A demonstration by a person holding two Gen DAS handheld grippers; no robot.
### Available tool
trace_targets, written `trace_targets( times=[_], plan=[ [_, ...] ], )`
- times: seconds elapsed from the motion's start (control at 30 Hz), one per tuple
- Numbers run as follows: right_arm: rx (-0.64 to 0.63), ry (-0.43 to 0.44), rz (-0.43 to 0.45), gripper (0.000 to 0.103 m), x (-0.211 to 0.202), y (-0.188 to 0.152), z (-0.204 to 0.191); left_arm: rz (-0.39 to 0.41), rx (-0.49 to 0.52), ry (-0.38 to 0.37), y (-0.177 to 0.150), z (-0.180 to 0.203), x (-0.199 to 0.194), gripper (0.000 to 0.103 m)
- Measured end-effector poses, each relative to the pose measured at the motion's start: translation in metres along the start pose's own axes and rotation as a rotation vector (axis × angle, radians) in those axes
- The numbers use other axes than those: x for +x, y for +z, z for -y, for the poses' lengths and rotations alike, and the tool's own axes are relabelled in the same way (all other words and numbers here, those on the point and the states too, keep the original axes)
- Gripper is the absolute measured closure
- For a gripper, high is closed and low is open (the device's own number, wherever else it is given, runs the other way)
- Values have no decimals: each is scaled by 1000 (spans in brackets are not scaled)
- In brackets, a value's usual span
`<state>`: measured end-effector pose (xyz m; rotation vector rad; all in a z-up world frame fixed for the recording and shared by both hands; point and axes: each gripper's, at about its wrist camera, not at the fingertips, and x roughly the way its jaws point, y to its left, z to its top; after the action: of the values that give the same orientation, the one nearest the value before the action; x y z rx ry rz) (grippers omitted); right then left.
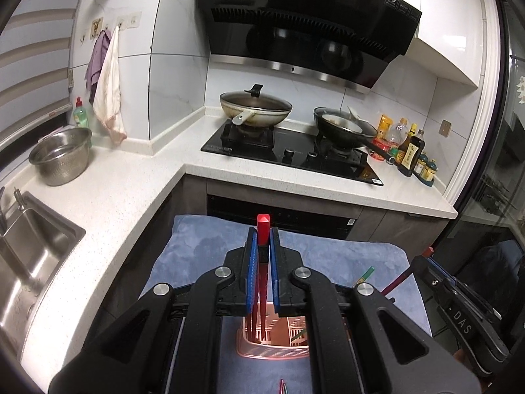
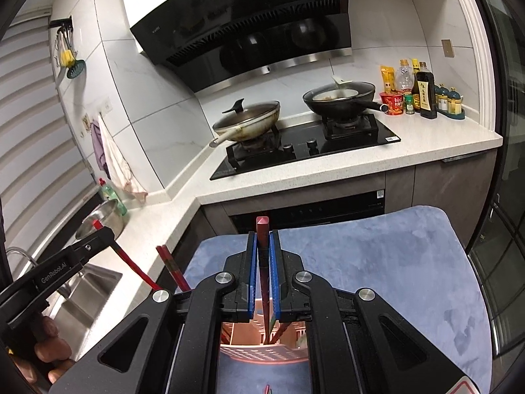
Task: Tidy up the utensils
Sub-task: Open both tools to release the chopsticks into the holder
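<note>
Sink (image 1: 29, 249) left view; hand (image 2: 49, 358) right view only.

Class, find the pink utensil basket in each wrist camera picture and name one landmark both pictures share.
Left wrist view: the pink utensil basket sits bottom centre, below the left gripper, on the blue towel.
Right wrist view: it sits bottom centre, below the right gripper.
Shared landmark: the lidded pan on the stove.

We saw two pans (image 1: 255, 109) (image 1: 344, 128) on the hob (image 1: 288, 156), bottles (image 1: 410, 151) beside it, a steel bowl (image 1: 60, 157) near the sink (image 1: 36, 246).
</note>
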<state>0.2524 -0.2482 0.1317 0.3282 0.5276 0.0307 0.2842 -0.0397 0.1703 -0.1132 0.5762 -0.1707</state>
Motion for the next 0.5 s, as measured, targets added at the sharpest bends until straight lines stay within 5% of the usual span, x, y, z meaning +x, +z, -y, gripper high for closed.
trace_targets(
  times=[0.3, 0.5],
  plan=[
    [0, -15, -21, 92, 6, -6, 0, -4, -8, -3, -3, -2, 0, 93],
    [-6, -11, -18, 89, 1, -6, -2, 20, 4, 18, -4, 2, -8, 64]
  ],
)
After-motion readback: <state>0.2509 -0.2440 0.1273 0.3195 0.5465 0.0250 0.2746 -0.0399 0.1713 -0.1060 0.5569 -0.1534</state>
